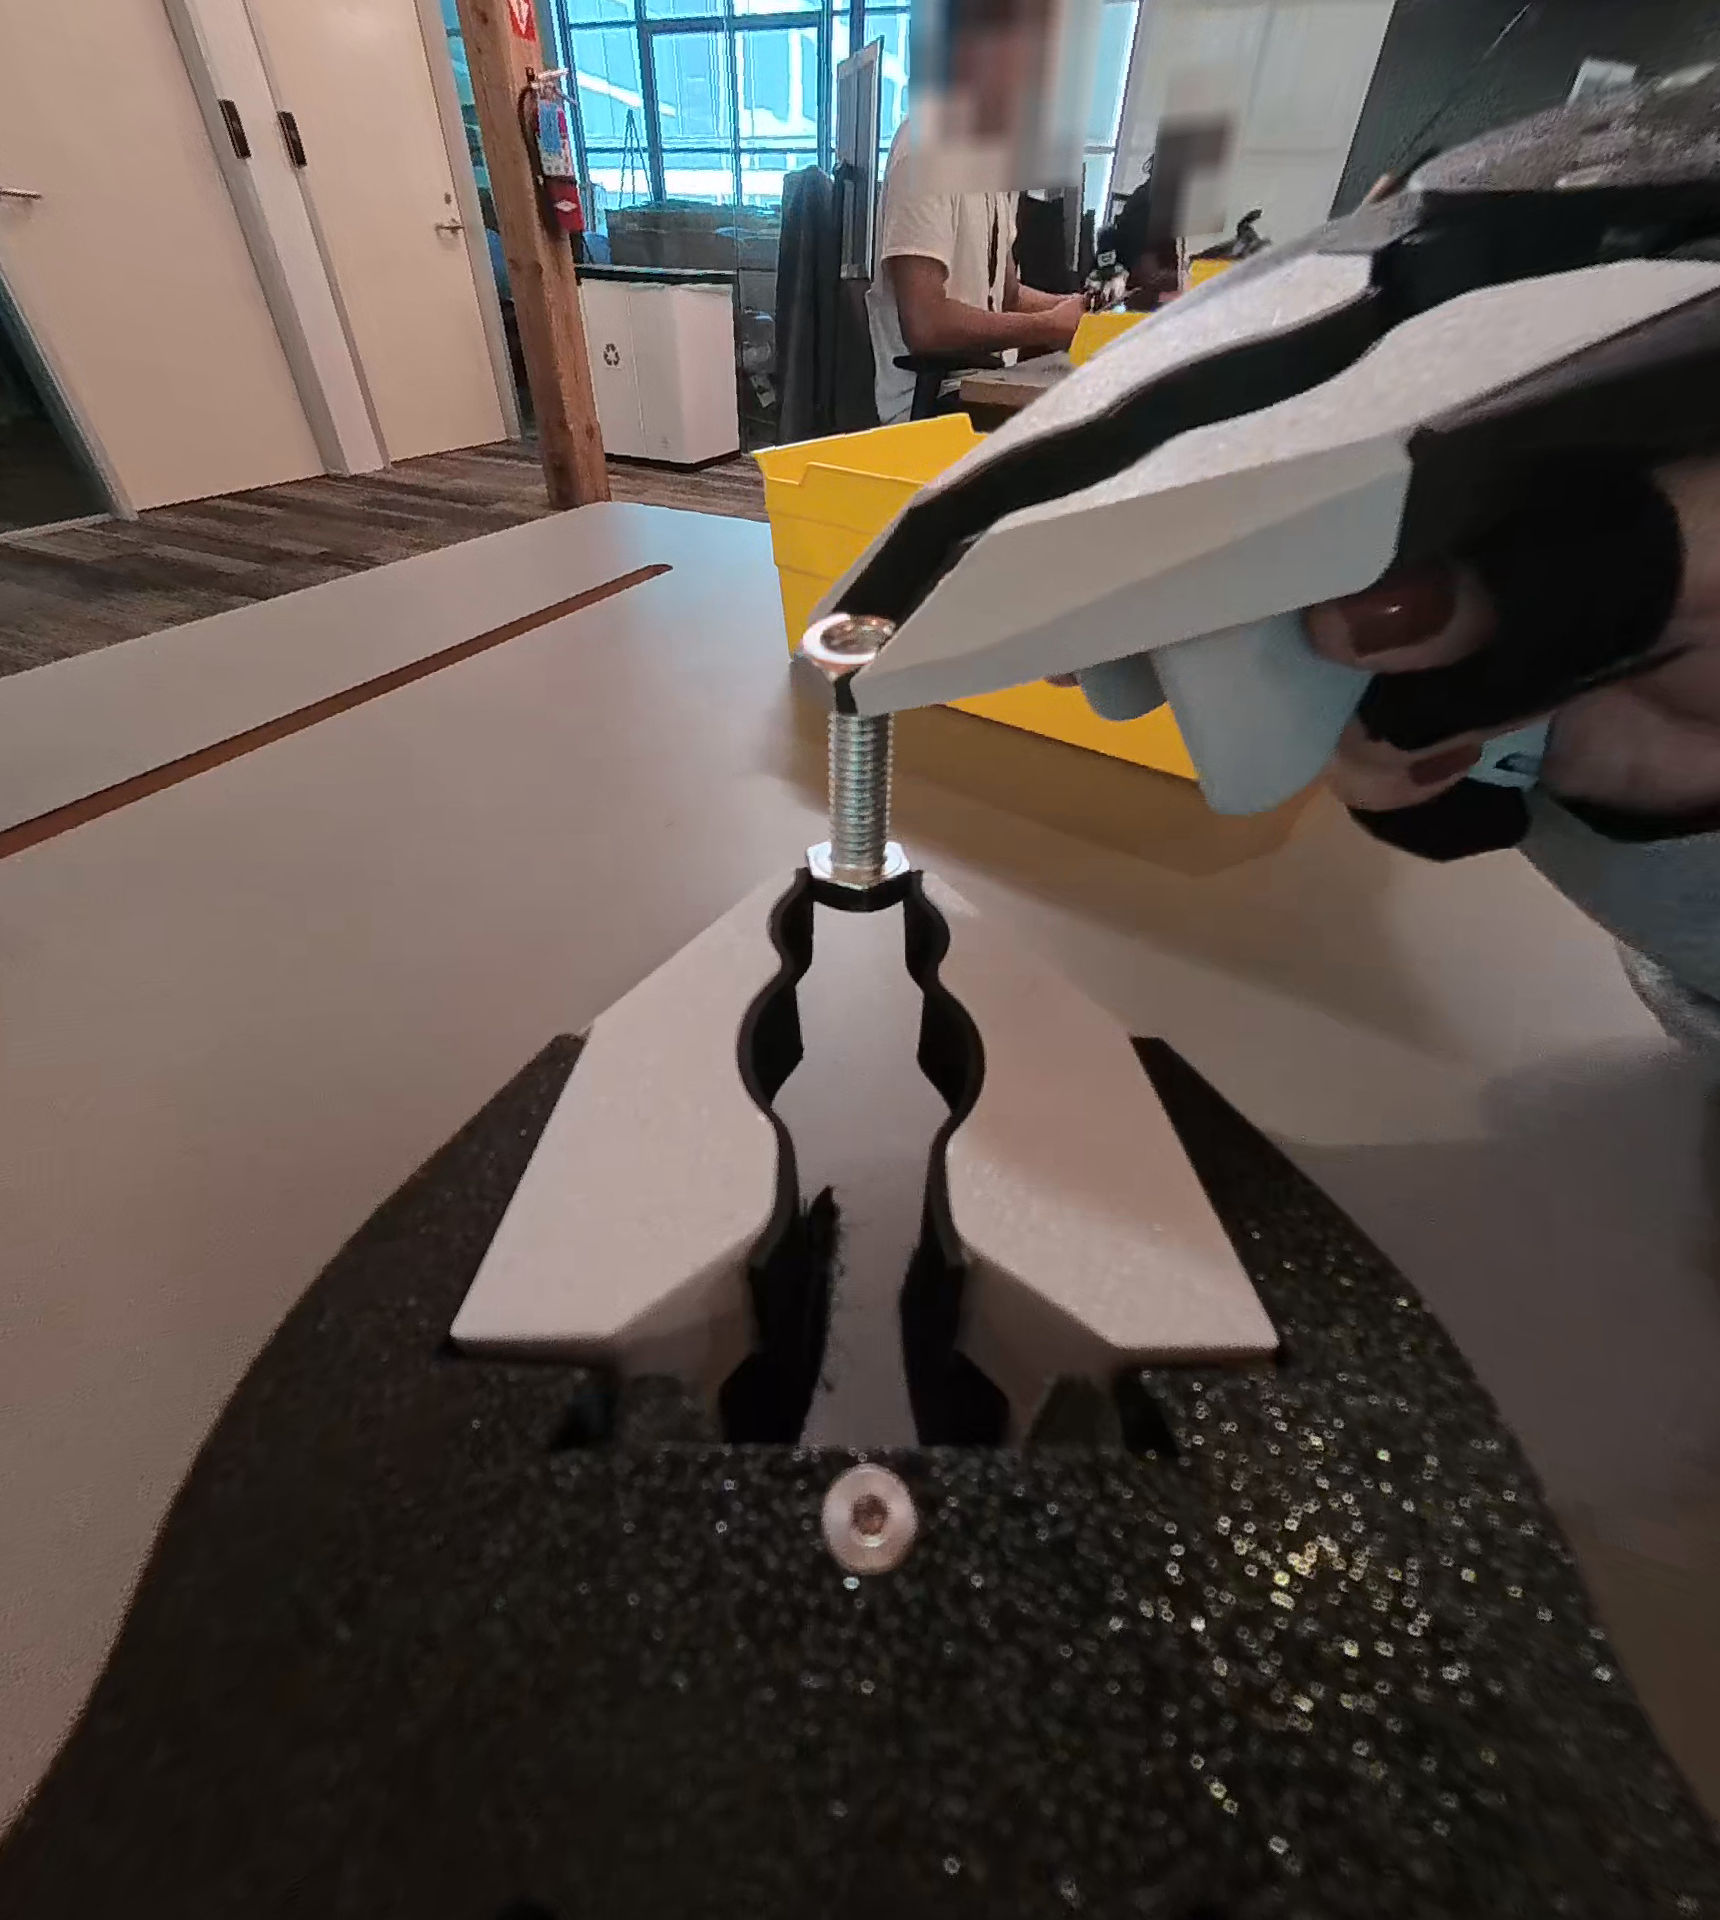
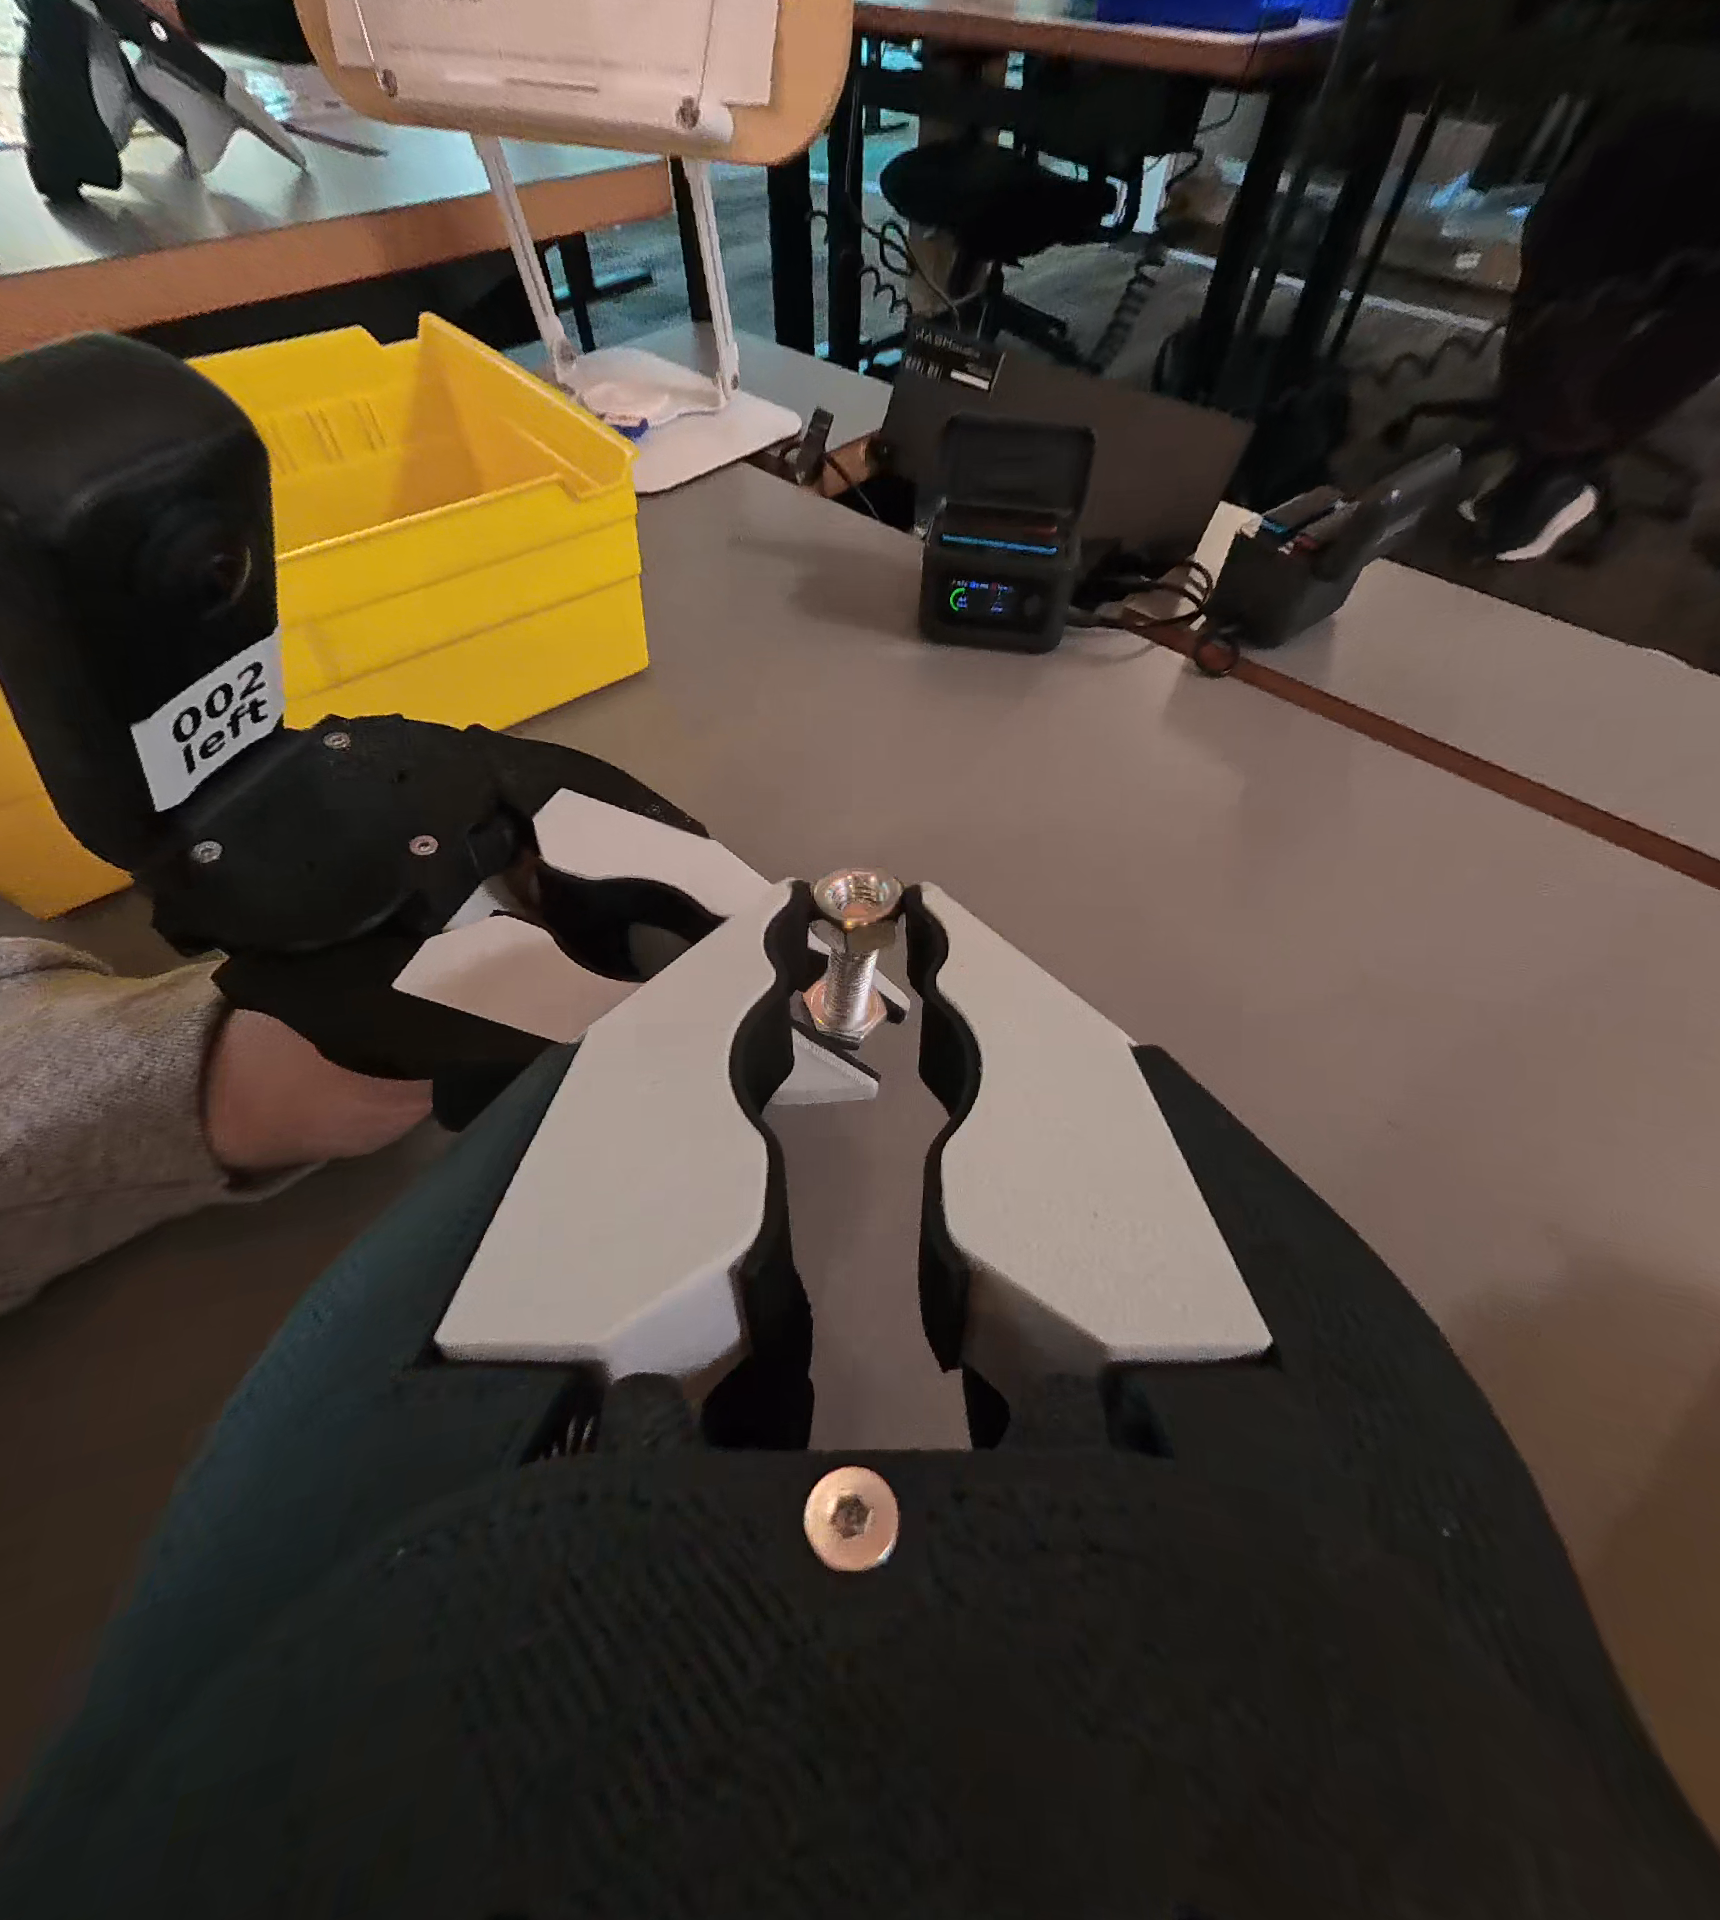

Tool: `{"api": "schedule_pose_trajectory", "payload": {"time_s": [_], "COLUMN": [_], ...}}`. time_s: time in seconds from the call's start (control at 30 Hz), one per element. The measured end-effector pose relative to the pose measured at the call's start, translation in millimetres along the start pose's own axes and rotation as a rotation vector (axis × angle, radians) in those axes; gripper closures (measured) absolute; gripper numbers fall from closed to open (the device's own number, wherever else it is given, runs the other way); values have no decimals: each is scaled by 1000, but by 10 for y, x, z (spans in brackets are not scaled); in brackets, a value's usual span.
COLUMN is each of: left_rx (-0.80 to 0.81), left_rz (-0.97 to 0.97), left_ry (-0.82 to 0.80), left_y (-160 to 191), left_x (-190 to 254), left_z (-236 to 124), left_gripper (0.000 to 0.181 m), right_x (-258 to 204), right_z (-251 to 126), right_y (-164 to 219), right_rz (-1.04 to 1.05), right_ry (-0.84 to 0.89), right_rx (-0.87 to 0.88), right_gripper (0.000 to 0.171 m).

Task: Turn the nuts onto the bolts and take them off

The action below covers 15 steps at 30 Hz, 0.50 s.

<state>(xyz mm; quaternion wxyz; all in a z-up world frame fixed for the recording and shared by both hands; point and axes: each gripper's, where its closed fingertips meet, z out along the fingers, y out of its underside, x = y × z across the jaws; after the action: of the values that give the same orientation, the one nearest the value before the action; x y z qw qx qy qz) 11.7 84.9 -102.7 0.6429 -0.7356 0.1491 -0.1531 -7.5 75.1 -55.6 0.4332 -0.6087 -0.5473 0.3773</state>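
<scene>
The bolt (image 1: 858, 795) stands upright above the grey surface (image 1: 316, 935), long axis vertical, hex head at the bottom and threaded end pointing straight up. The left tool (image 1: 858, 891) is closed down on that hex head, its white fingertips (image 1: 731, 935) pinching it from either side, so the shank rises clear of the tips with bare thread all the way along.

At the top, the nut (image 1: 843, 642) sits on the very end of the thread, bore facing upward and lined up with the bolt's axis. The right tool (image 1: 861, 665) comes in from the right, slanting downward, and is clamped on that nut at its very tips, with only a narrow gap between the two fingers.

From the right wrist view you look almost down the axis: the nut (image 2: 857, 900) is caught between the right tool (image 2: 857, 909) tips, its open hole toward the camera, the bolt (image 2: 848, 982) dropping away beneath it to its head, which rests in the left tool (image 2: 835, 1039) lying low and reaching in from the left. A hand (image 2: 305, 1101) in a black glove and grey sleeve holds that tool.

A yellow bin (image 2: 461, 561) sits on the surface just behind the left tool, apart from the bolt.
</scene>
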Motion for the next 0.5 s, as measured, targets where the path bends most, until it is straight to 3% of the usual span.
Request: {"api": "schedule_pose_trajectory", "payload": {"time_s": [0.1,0.23,0.33,0.5], "left_rx": [-8,-12,-11,-26], "left_rz": [11,13,-3,10], "left_ry": [6,13,51,98], "left_y": [11,16,13,36], "left_x": [18,30,61,132], "left_z": [8,11,8,17], "left_gripper": [167,167,167,166], "right_x": [25,13,-70,-78], "right_z": [-5,-25,-80,-135], "right_y": [-12,-28,-76,-38], "right_rz": [16,-30,-139,-187], "right_ry": [6,6,-38,-132], "right_rx": [32,71,143,236], "right_gripper": [149,154,127,126]}}
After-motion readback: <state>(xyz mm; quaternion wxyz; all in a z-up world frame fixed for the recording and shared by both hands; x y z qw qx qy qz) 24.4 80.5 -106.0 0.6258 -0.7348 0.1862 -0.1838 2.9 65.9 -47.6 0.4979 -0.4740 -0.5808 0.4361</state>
